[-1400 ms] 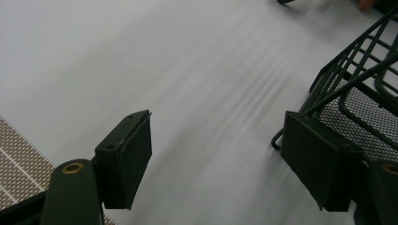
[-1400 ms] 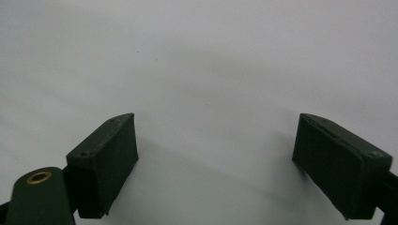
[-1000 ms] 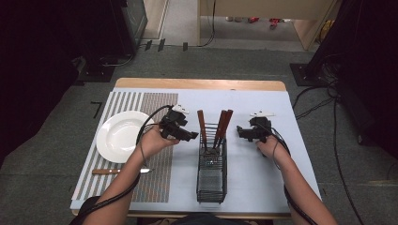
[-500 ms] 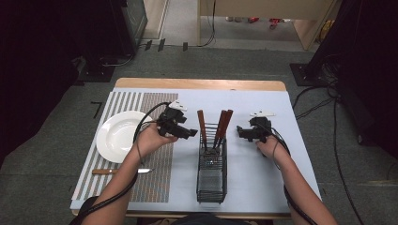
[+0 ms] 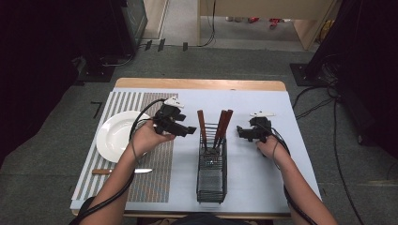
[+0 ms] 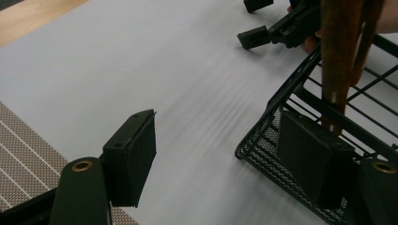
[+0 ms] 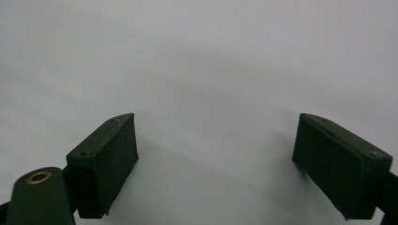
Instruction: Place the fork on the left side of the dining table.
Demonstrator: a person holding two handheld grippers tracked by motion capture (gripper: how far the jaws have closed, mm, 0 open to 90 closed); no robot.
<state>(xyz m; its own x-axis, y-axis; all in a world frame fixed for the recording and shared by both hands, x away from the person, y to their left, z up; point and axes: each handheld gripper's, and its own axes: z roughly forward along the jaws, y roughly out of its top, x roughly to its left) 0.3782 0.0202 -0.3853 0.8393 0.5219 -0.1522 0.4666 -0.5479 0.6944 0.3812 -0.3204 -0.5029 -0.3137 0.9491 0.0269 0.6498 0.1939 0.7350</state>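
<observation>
A white plate (image 5: 117, 136) is sitting on a striped placemat (image 5: 155, 173), just to the left of the left gripper (image 5: 190, 130). A wooden-handled knife (image 5: 122, 171) is lying on the same mat, behind that gripper and nearer the person.

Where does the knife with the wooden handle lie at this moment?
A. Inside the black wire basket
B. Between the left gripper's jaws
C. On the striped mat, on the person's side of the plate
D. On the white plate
C: the high view shows the knife flat on the striped mat, on the person's side of the white plate and apart from it; the wire basket holds other wooden-handled utensils.
</observation>
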